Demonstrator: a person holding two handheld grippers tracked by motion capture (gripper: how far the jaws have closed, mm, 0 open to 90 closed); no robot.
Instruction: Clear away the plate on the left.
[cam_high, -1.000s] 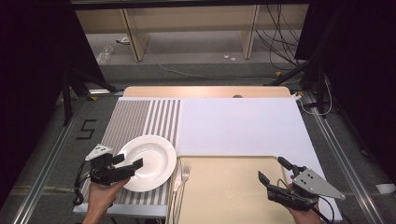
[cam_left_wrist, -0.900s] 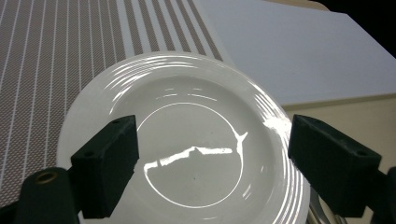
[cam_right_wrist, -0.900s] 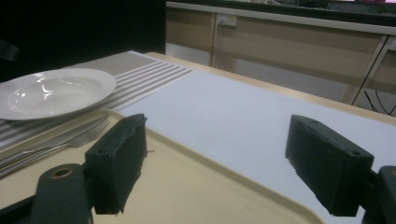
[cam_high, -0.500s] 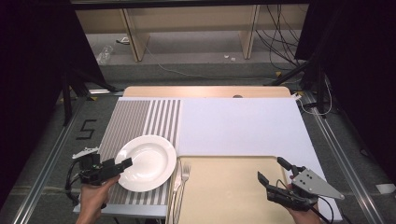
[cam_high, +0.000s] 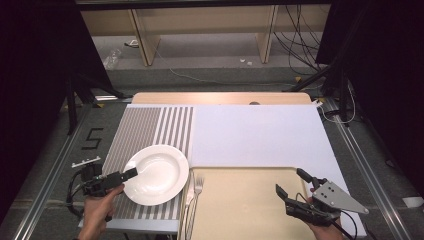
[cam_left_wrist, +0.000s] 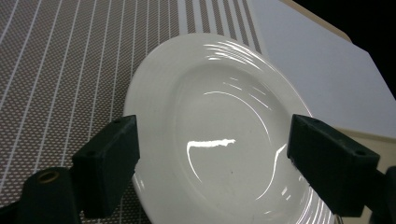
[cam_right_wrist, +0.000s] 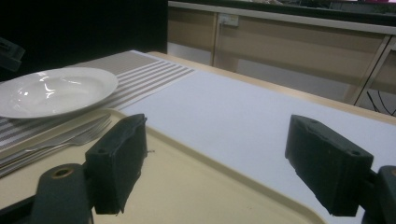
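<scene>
A white deep plate (cam_high: 156, 174) rests on the striped placemat (cam_high: 145, 130) at the near left. My left gripper (cam_high: 127, 175) is at the plate's left rim, held low by a hand. In the left gripper view the plate (cam_left_wrist: 219, 140) lies just beyond the left gripper (cam_left_wrist: 217, 158), whose jaws stand wide apart either side of the near rim, open. My right gripper (cam_high: 289, 181) hovers open over the right part of the beige tray (cam_high: 240, 210), with nothing between the right gripper's (cam_right_wrist: 224, 163) jaws.
A fork (cam_high: 196, 192) and other cutlery lie along the tray's left edge, right of the plate. A white mat (cam_high: 260, 135) covers the table's right and far part. Shelving and cables stand beyond the table. The right gripper view shows the plate (cam_right_wrist: 51, 91) and fork (cam_right_wrist: 70, 137).
My left gripper has drawn back a little toward the near left and rolled onto its side. The plate and the right gripper have stayed put.
</scene>
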